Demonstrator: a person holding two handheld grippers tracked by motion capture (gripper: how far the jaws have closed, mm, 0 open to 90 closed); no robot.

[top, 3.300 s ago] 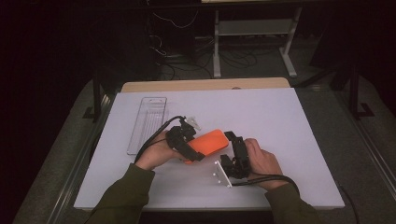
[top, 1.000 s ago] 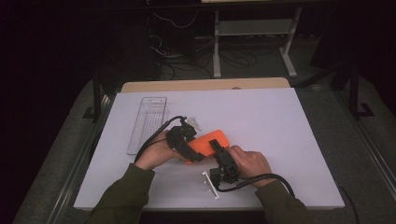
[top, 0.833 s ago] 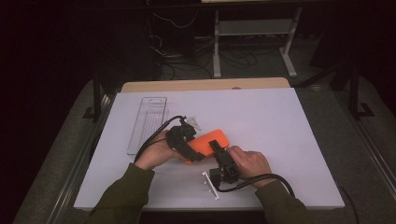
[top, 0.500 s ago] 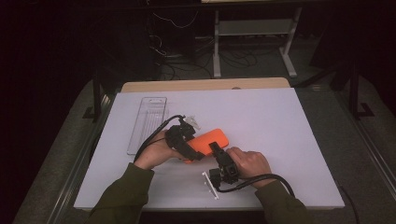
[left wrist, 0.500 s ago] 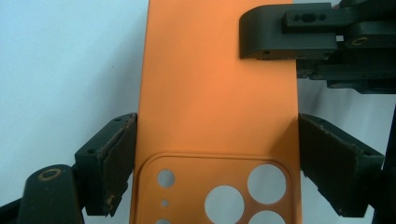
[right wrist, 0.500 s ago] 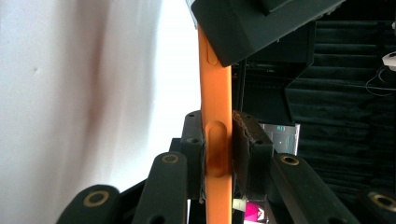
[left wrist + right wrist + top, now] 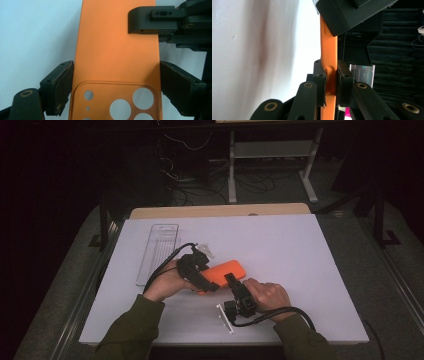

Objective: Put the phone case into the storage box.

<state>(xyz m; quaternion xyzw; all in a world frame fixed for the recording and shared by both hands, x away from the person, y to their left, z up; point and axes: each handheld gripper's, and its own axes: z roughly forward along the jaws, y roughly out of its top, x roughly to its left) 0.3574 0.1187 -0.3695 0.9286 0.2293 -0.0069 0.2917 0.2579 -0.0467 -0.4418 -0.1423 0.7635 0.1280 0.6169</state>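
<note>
Orange case (image 7: 223,274), no readable writing (camera cutouts visible): left gripper (image 7: 116,85) clamps its width; right gripper (image 7: 330,80), jaws just closing, pinches its edge.

A white tabletop (image 7: 300,260) carries everything, with a strip of bare wood (image 7: 220,211) showing along its far edge. A clear plastic tray (image 7: 159,251) lies flat on it just beyond the left gripper (image 7: 199,272) and off to that gripper's left, and a small clear plastic piece (image 7: 206,251) lies right beside the gripper's far end. Just on the near side of the right gripper (image 7: 239,296), a small white bracket-like strip (image 7: 225,318) lies on the white surface.
</note>
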